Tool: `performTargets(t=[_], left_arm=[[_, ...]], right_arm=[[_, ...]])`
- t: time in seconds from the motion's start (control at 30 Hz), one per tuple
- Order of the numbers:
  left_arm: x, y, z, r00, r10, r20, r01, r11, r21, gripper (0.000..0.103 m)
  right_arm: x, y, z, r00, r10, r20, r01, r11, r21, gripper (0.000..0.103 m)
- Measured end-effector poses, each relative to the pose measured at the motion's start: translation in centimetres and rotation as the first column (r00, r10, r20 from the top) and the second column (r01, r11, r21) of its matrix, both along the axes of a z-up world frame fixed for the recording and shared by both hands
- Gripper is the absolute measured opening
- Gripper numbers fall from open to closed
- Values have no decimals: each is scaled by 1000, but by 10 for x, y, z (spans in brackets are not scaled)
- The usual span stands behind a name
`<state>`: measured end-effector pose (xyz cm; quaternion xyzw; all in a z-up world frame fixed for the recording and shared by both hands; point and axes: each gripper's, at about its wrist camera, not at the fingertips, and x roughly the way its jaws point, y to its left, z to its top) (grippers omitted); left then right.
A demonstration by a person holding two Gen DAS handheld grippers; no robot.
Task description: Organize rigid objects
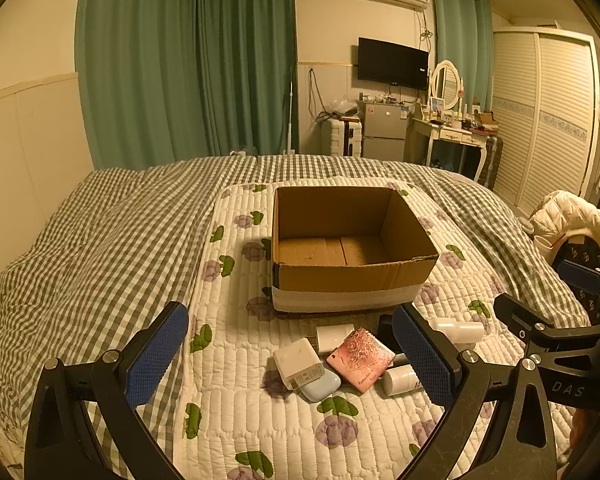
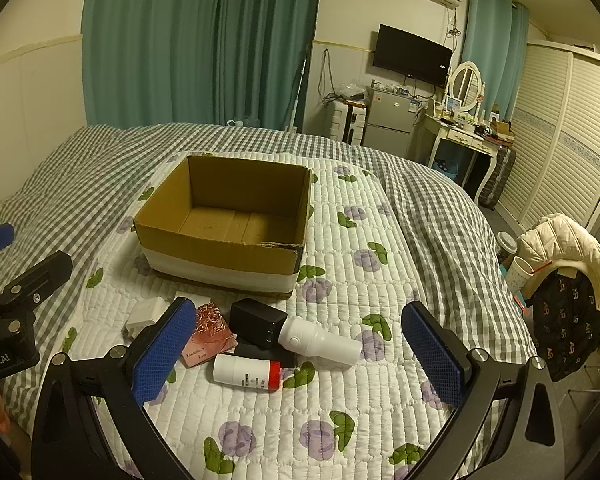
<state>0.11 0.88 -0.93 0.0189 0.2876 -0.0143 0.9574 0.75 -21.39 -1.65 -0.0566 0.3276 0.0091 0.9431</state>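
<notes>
An empty open cardboard box sits on a quilted floral mat on the bed. In front of it lies a heap of small items: a white charger, a second white charger, a pale blue case, a pink box, a black charger, a white bottle and a white tube with a red cap. My left gripper is open above the heap's left part. My right gripper is open above its right part.
The floral mat lies on a grey checked duvet. A chair with a cream jacket stands at the bed's right. A fridge, dresser and wardrobe stand against the far wall.
</notes>
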Motion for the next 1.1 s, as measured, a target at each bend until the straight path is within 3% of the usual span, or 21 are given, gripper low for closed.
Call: performTargets(t=[0.57,0.87,1.1], left_arm=[[-2,2,1,1000,14,6,-14,1000,-7,103],[6,3,-3,999,25,-35,-26,1000,-12,103],[29,2,-43,990,69,-121,-62,996,60,103]], right_arm=[[0,4,-2,1000,13,-6,-13,1000,-1,103],[3,0,-2,1000,-6,-14,6,1000,11,103],[30,8,-55,987,4,-158,-8,1000,-20,103]])
